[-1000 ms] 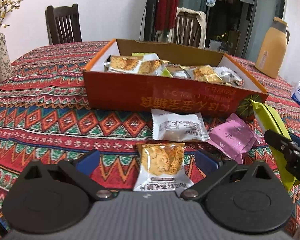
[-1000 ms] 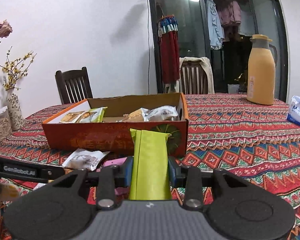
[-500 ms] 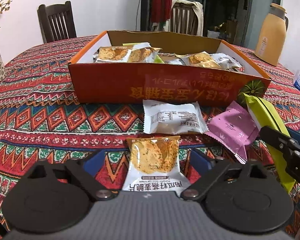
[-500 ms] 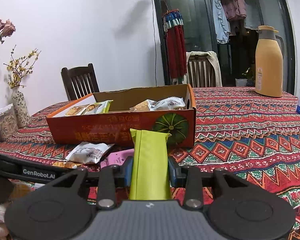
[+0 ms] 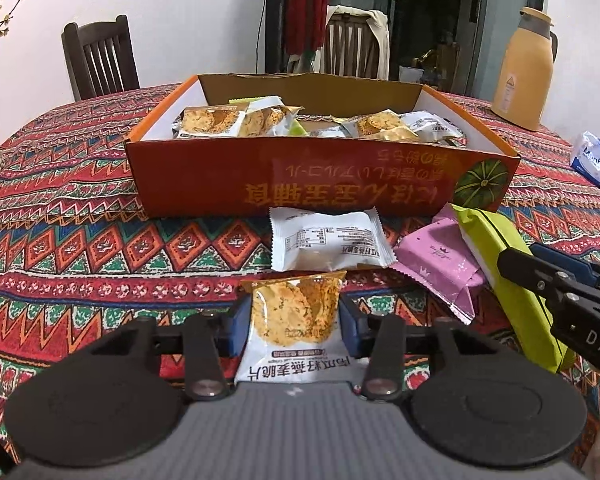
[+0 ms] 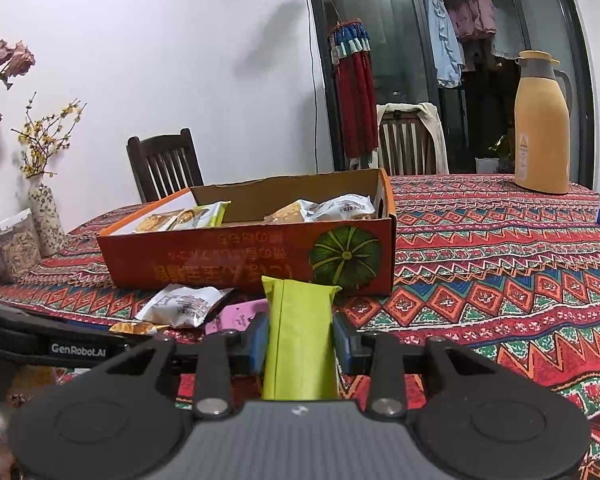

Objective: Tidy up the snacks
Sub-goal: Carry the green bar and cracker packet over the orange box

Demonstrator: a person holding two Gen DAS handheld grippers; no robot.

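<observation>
Now my left tool [image 5: 296,326] clamps the orange crisp packet [image 5: 296,312], my right tool [image 6: 300,344] grips the green packet [image 6: 300,336], both just before the orange box [image 5: 320,184]; next, lift over its wall.

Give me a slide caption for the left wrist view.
Left gripper shut on a crisp packet before the orange snack box, white packet between.

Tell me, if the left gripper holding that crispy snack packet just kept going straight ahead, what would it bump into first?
Probably the white snack packet lying on the tablecloth just ahead of the left gripper and its crisp packet. Behind that stands the front wall of the orange box. Height is unclear; held higher, it might clear the packet.
</observation>
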